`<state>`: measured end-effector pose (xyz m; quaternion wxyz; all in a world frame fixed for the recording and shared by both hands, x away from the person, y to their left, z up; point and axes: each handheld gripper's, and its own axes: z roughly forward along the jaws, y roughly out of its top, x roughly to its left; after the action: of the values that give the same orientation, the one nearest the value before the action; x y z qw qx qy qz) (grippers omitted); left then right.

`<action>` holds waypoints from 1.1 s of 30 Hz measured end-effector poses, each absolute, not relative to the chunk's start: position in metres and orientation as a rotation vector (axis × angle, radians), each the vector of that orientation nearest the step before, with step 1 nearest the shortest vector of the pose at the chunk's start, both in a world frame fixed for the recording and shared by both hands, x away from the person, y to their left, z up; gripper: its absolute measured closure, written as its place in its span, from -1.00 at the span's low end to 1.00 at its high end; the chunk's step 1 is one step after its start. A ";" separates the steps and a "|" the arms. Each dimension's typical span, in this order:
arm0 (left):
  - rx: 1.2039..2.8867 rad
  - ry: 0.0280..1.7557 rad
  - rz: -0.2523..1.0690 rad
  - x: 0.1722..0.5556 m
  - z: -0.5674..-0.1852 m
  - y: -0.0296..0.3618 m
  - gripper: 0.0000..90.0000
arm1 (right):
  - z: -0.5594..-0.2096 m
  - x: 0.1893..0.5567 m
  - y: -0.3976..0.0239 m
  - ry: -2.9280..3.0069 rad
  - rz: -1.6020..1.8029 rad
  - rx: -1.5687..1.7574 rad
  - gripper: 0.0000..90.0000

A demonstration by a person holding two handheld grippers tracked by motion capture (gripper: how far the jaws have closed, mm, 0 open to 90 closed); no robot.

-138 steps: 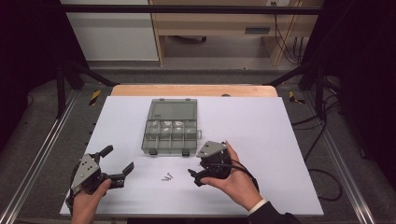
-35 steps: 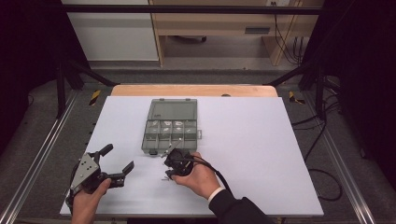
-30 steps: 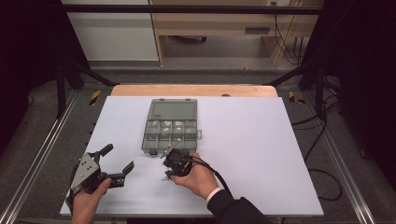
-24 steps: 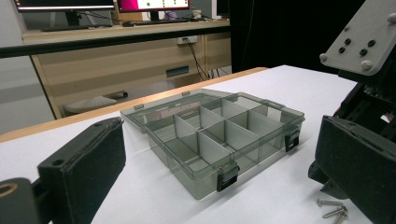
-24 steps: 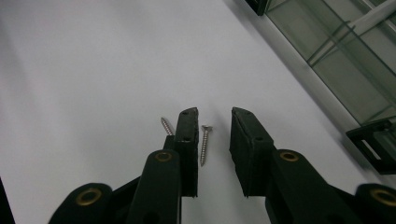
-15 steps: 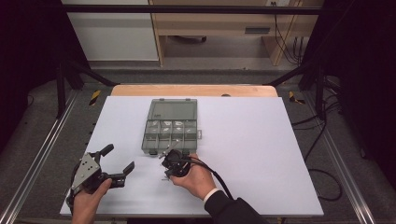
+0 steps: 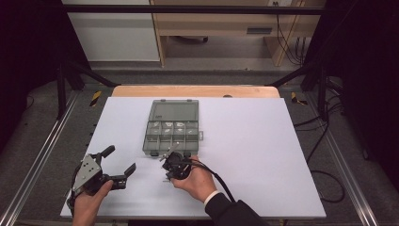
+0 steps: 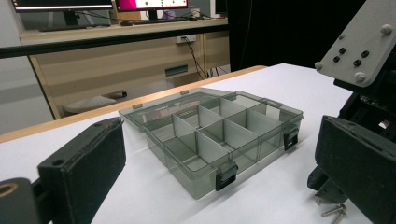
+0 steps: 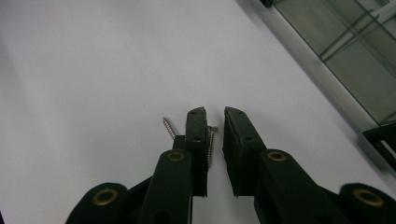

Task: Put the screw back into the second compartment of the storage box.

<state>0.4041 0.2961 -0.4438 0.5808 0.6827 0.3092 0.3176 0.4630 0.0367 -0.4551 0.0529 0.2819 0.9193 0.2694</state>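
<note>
A grey see-through compartment box (image 7: pixel 171 132) lies open on the white table (image 7: pixel 263 155), its lid folded back. Just in front of it my right gripper (image 7: pixel 168 175) points down at the small screws. In the right gripper view its jaws (image 9: pixel 215 112) have just been closing and stand a narrow gap apart. One screw (image 9: pixel 210 144) lies on the table between them, against the left pad, and a second screw (image 9: pixel 168 127) lies outside. My left gripper (image 7: pixel 120 158) rests near the front left, wide open and empty, facing the box (image 8: pixel 205 130).
The left gripper view shows the right gripper's grey plate (image 8: pixel 359 46) and loose screws (image 8: pixel 334 212) under it. A wooden strip (image 7: pixel 193 91) borders the table's far edge. Metal rails (image 7: pixel 42 155) run along both sides. Cables (image 7: pixel 324 136) lie on the floor at right.
Since the earliest frame the right hand has moved left from beside the screws to stand over them. In the last second neither hand has shifted.
</note>
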 end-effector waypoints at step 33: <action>1.596 0.719 0.740 0.404 -0.444 0.296 -0.96 | -0.452 0.466 0.026 2.768 0.882 0.871 0.96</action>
<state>0.4041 0.2960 -0.4436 0.5816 0.6832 0.3076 0.3169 0.4663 0.0264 -0.4521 0.0543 0.2868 0.9113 0.2905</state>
